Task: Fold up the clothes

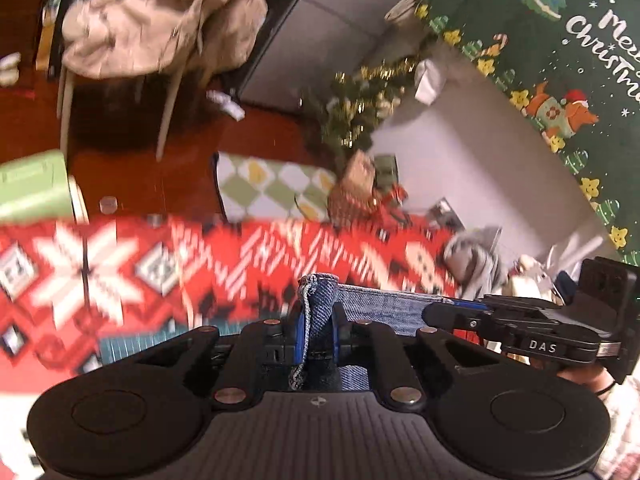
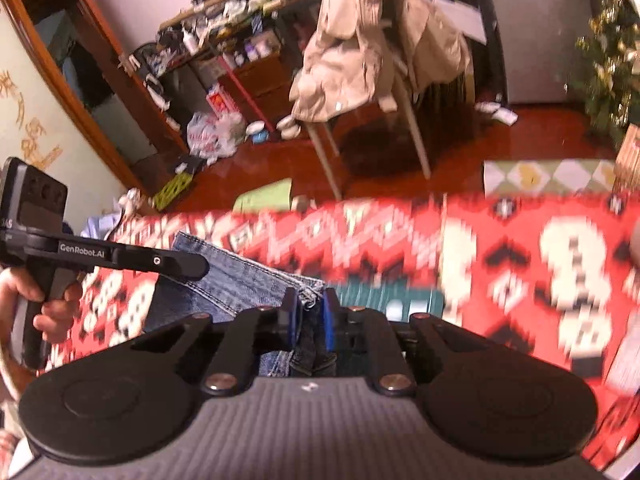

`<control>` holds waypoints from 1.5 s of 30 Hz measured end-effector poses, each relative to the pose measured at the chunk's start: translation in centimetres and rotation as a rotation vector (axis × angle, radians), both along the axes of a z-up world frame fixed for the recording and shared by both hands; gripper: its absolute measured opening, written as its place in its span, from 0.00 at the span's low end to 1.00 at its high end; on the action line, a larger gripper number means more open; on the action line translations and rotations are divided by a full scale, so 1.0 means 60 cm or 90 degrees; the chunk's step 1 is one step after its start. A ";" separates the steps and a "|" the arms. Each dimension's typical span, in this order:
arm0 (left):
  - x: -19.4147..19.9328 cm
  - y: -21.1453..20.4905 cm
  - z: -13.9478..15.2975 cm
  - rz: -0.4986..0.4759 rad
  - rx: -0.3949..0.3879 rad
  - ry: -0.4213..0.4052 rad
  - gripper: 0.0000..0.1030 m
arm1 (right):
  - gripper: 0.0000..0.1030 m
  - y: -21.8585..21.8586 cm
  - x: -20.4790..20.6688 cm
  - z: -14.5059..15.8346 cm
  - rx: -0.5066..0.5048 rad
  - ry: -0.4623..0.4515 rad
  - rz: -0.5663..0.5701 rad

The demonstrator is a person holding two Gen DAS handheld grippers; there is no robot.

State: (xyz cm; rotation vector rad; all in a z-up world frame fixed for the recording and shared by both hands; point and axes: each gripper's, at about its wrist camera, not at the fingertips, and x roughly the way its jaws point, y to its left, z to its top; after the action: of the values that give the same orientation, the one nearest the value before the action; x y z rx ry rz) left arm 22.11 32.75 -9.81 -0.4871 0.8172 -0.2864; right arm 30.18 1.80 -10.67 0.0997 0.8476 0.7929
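One red patterned blanket (image 1: 120, 272) covered the surface; over it hung one pair of blue jeans (image 2: 248, 280), stretched between two claws. Left gripper (image 1: 316, 336) and right gripper (image 2: 310, 320) each clamped its denim edge.

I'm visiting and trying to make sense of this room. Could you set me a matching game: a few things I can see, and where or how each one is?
Things:
1. jeans
2. beige coat
3. red patterned blanket
4. little Christmas tree

Places or states:
A. draped over a chair
B. standing on the floor by the wall
C. clamped in both grippers
D. spread out under the jeans

Pairs: 1-C, 2-A, 3-D, 4-B
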 end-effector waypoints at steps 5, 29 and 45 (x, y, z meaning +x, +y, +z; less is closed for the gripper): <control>-0.068 -0.013 0.073 -0.046 0.017 -0.056 0.11 | 0.13 -0.020 -0.046 0.079 0.010 -0.057 0.019; -0.441 -0.178 -0.066 -0.183 0.304 -0.004 0.37 | 0.23 -0.101 -0.523 -0.034 -0.167 -0.218 0.222; -0.389 -0.079 -0.075 0.016 0.011 0.041 0.37 | 0.23 -0.097 -0.443 -0.010 0.001 -0.062 0.136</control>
State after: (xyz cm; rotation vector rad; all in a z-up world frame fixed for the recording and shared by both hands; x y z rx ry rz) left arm -1.24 28.00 -14.28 -0.4922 0.8745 -0.2410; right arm 3.62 -3.99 -11.26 -0.0279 0.7734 0.9907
